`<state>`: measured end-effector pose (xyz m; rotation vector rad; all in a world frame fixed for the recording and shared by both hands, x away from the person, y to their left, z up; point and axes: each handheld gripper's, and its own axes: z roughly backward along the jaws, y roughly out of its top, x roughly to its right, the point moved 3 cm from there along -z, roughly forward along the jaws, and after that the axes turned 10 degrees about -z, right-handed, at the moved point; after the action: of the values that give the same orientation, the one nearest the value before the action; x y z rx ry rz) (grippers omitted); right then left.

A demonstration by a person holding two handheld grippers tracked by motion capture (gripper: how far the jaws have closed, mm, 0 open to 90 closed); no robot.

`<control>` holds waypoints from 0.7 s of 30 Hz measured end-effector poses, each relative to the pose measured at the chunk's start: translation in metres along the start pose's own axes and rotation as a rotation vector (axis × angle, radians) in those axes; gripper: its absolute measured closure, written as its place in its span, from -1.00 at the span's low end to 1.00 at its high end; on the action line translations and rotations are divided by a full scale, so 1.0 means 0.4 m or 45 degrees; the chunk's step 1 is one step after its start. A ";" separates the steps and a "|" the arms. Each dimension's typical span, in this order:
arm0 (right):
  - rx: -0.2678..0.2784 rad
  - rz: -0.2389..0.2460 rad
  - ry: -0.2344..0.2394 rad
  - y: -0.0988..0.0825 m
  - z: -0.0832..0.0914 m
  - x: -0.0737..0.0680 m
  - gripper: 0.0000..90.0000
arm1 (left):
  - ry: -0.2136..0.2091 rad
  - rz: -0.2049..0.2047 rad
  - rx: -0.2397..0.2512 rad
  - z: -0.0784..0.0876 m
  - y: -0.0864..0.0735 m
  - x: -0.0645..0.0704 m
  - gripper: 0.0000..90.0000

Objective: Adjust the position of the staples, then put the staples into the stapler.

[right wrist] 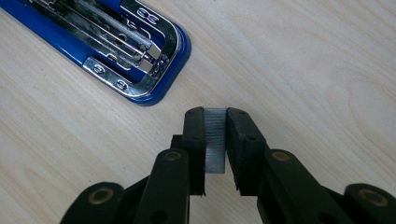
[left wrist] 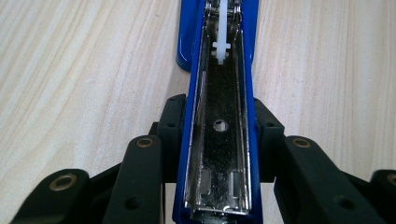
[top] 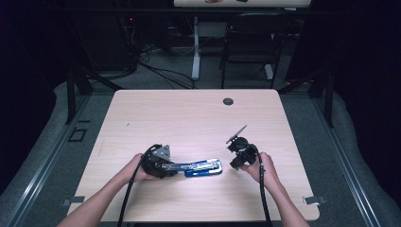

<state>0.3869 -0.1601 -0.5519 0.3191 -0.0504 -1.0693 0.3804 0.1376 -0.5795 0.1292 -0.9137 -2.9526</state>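
Step in hand, as I read it: reloading the stapler. Light wood-grain desk (top: 189,113) carries a blue metal stapler (top: 201,167), swung open flat near the front edge, between the two hands.

Left hand-held gripper (left wrist: 217,135) is clenched on the stapler's top arm, pads against both blue side walls, pinning it. Chrome magazine channel (left wrist: 219,154) faces up and looks empty; white plastic pusher (left wrist: 220,49) sits far up the channel.

Right hand-held gripper (right wrist: 215,140) is grasping a short silver strip of staples (right wrist: 215,137), held just off the stapler's base end with its chrome anvil plate (right wrist: 140,60), not touching it.

Next move needs: carry the strip over the open channel, align it lengthwise with the rails, lower it in, then release. Misalignment would jam it on the walls.
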 end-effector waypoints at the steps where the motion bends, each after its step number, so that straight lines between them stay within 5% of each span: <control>1: 0.003 0.002 -0.006 0.000 0.001 0.001 0.74 | 0.000 0.000 -0.001 0.000 0.000 0.000 0.44; 21: 0.025 0.048 -0.032 0.012 0.008 0.005 0.75 | 0.010 -0.024 -0.005 0.003 0.001 0.001 0.44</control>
<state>0.3912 -0.1606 -0.5476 0.3208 -0.0893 -1.0357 0.3799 0.1378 -0.5784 0.1503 -0.9108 -2.9685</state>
